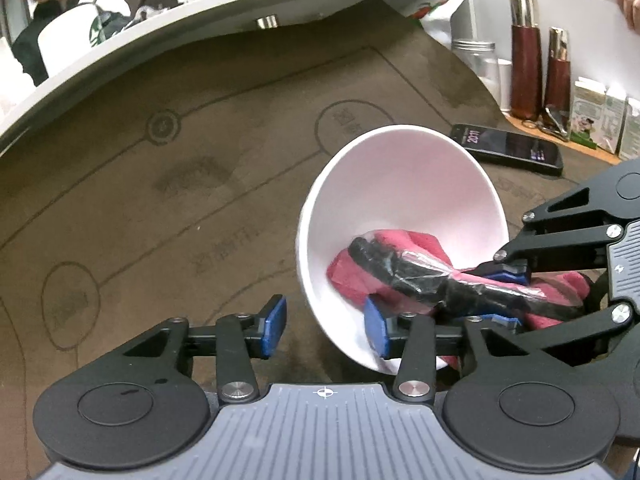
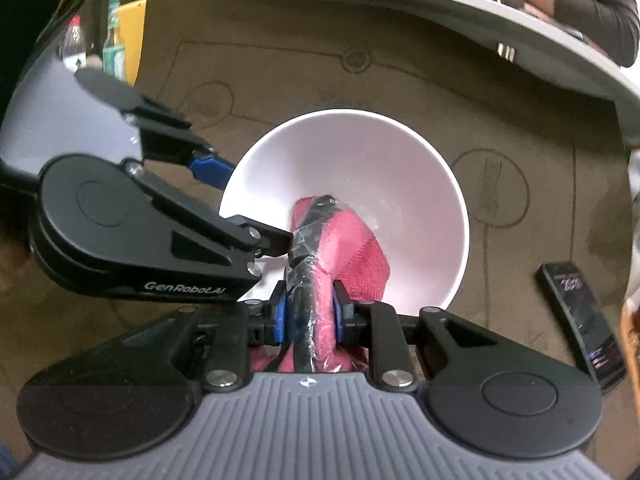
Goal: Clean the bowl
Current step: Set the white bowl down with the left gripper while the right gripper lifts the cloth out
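Observation:
A white bowl [image 1: 400, 184] [image 2: 360, 152] sits tilted on the brown mat [image 1: 180, 160]. My right gripper [image 2: 310, 316] [image 1: 506, 296] is shut on a pink cloth [image 2: 360, 248] [image 1: 348, 272] bundled with a black, plastic-wrapped handle [image 2: 308, 232] [image 1: 400, 268]. The cloth reaches down inside the bowl against its near wall. My left gripper [image 1: 326, 328] [image 2: 242, 204] is open and straddles the bowl's rim. One of its blue pads [image 1: 376, 332] is inside the bowl. The other pad [image 1: 276, 324] is outside, a little apart from the wall.
A black phone [image 1: 508, 148] [image 2: 580, 320] lies on the mat right of the bowl. Behind it stand two dark red bottles [image 1: 524, 64], a glass jar [image 1: 476, 60] and small cartons [image 1: 600, 120]. A white counter edge [image 1: 160, 40] runs along the back, with people seated beyond it.

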The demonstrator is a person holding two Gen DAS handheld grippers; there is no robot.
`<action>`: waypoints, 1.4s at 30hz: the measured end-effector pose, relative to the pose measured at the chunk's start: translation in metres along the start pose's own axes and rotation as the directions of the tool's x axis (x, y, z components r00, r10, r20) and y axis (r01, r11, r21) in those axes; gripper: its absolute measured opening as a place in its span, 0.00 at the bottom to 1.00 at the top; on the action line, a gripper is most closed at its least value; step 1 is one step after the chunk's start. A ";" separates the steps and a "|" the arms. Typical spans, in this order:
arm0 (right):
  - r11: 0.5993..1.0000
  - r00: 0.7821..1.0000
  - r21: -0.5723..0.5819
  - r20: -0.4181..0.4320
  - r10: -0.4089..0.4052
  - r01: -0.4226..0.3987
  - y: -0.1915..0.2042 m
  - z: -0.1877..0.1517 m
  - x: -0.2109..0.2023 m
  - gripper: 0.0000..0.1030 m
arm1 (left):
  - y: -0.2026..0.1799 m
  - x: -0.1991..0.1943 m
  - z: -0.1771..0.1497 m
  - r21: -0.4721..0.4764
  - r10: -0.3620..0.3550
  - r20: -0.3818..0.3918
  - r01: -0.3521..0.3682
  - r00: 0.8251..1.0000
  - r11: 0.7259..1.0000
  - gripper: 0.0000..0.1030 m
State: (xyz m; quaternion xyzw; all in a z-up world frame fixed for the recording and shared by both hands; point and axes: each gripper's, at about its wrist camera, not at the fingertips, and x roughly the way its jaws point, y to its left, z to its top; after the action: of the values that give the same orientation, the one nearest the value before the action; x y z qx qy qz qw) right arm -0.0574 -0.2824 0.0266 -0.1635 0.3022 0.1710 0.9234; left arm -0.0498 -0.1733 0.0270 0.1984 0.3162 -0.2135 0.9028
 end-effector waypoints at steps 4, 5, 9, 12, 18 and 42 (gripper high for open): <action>0.990 0.999 -0.128 -0.004 -0.051 0.050 0.010 -0.005 -0.004 0.21 | 0.000 0.008 -0.001 -0.004 -0.026 -0.019 0.026 0.999 1.000 0.46; 0.982 0.997 -0.174 0.000 -0.078 0.077 0.018 -0.007 -0.008 0.21 | -0.001 0.009 -0.002 0.005 -0.029 -0.019 0.029 0.999 1.000 0.46; 0.777 0.932 -0.520 0.131 -0.338 0.355 0.039 -0.016 0.005 0.21 | 0.001 0.009 -0.002 0.002 -0.038 -0.022 0.039 0.999 0.999 0.46; 0.700 0.887 -0.549 0.220 -0.406 0.456 0.035 -0.016 0.001 0.21 | 0.006 0.009 -0.002 -0.020 -0.038 -0.024 0.037 0.999 0.999 0.46; 0.881 0.897 -0.207 0.231 -0.378 0.425 -0.013 0.005 -0.039 0.22 | 0.025 0.016 0.005 -0.098 -0.059 -0.048 0.054 0.997 0.994 0.46; 0.878 0.979 0.479 0.179 -0.093 -0.004 -0.079 -0.096 -0.045 0.24 | -0.027 -0.060 0.007 0.616 0.037 0.221 -0.169 0.974 0.769 1.00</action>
State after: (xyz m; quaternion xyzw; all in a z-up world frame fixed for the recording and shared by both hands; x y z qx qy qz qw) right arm -0.1069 -0.4007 -0.0036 0.0797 0.2383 0.0853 0.9641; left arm -0.1024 -0.1833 0.0657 0.4844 0.1242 -0.2755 0.8210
